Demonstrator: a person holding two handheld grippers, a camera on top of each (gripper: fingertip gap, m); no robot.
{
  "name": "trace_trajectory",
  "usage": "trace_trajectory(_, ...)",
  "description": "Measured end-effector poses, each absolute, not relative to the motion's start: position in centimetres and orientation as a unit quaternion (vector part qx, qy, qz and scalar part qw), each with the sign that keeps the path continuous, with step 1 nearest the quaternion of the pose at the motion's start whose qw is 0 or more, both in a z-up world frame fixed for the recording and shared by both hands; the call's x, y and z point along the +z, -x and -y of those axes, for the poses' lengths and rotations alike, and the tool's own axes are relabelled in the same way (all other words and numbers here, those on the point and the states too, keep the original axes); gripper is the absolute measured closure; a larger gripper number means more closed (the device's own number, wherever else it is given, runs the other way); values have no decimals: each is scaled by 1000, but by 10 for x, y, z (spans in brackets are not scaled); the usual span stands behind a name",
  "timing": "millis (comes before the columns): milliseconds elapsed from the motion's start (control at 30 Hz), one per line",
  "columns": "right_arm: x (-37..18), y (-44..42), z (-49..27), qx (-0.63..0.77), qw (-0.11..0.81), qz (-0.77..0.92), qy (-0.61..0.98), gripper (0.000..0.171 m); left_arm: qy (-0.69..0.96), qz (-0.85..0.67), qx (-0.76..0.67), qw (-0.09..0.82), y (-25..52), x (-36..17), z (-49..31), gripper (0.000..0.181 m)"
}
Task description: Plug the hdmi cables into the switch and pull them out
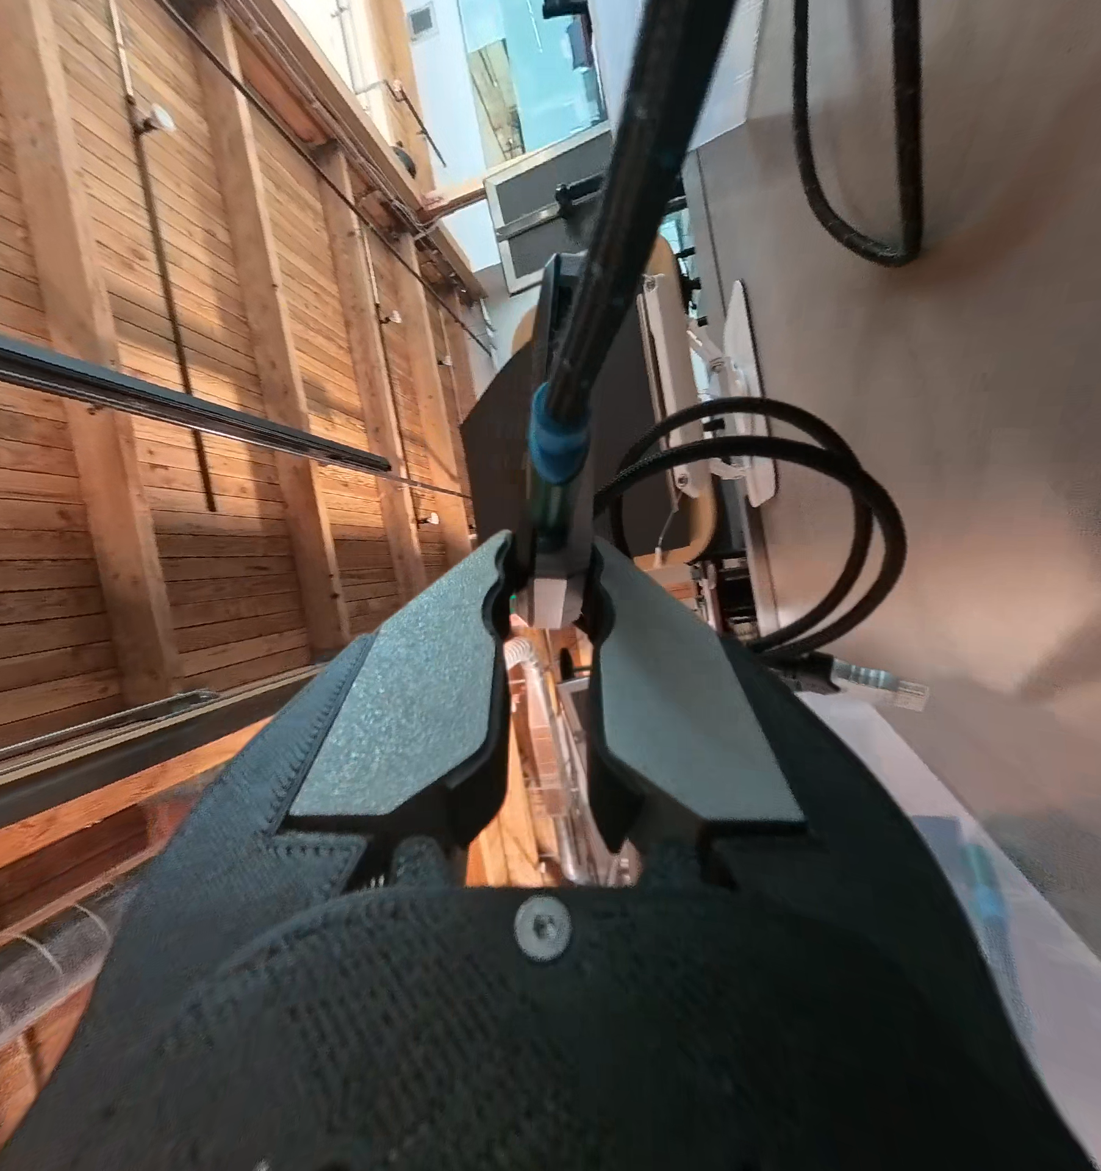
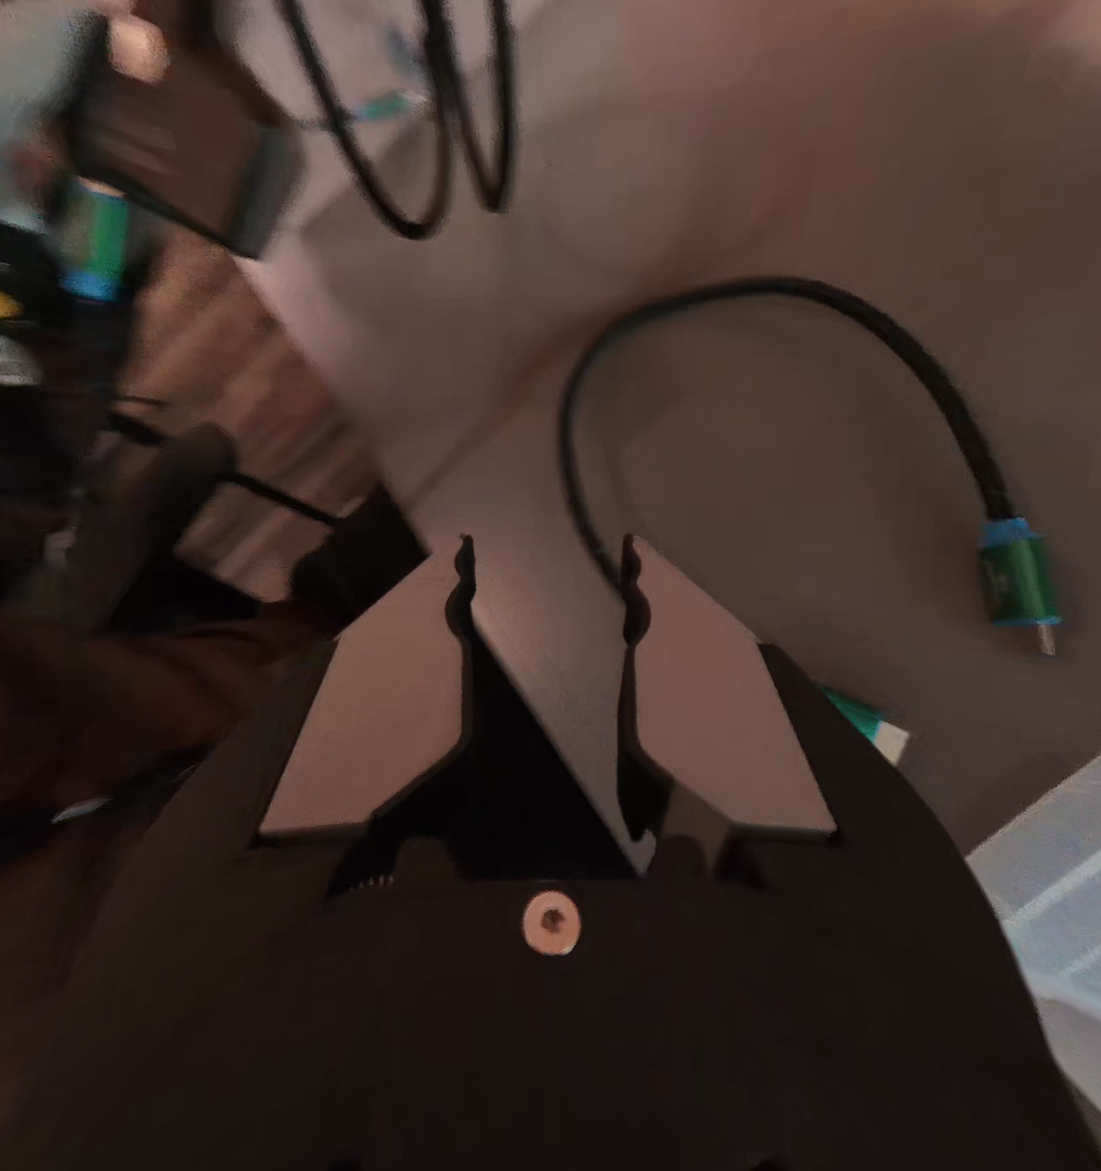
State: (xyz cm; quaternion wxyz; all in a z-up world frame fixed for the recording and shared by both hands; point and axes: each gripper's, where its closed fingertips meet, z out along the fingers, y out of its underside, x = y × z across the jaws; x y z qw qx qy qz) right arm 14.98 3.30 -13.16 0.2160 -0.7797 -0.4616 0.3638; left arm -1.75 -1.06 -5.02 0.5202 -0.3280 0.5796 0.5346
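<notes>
- My left gripper (image 1: 551, 573) clamps the switch (image 1: 557, 507), lifted off the surface (image 1: 978, 443); a black hdmi cable (image 1: 630, 190) with a blue collar sits plugged into it.
- My right gripper (image 2: 546, 557) hangs apart, empty, near a loose green-ended hdmi cable (image 2: 1013, 580) on the surface.

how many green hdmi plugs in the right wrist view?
3, more may be hidden. One plug lies on the table right of the open right gripper; one plug end peeks past its right finger; one blurred plug top left by the switch.
</notes>
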Motion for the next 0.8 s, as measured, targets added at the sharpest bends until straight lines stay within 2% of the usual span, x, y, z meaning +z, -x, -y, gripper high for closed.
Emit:
trace_trajectory(67,-153,-147,-58,304,246,442,807,127,346,-575,531,517,20,-53,7,162)
trace_trajectory(167,-154,-147,-99,252,307,405,824,120,367,-574,533,501,25,-60,1,162)
trace_trajectory(233,-153,-146,-114,238,312,392,832,110,373,-579,532,492,28,-68,-2,162)
trace_trajectory(300,-161,-156,-132,164,311,395,849,104,378,-580,528,491,29,-75,-2,162)
trace_trajectory(533,-164,-174,-161,-26,302,435,848,99,412,-560,520,495,35,-85,-11,162)
trace_trajectory(600,-166,-179,-173,-92,290,458,835,99,421,-562,514,493,35,-87,-13,162)
trace_trajectory(700,-187,-180,-172,-118,200,495,837,98,446,-564,506,476,37,-89,-18,162)
trace_trajectory(800,-192,-164,-170,-115,167,526,826,120,478,-566,489,460,40,-95,-19,161)
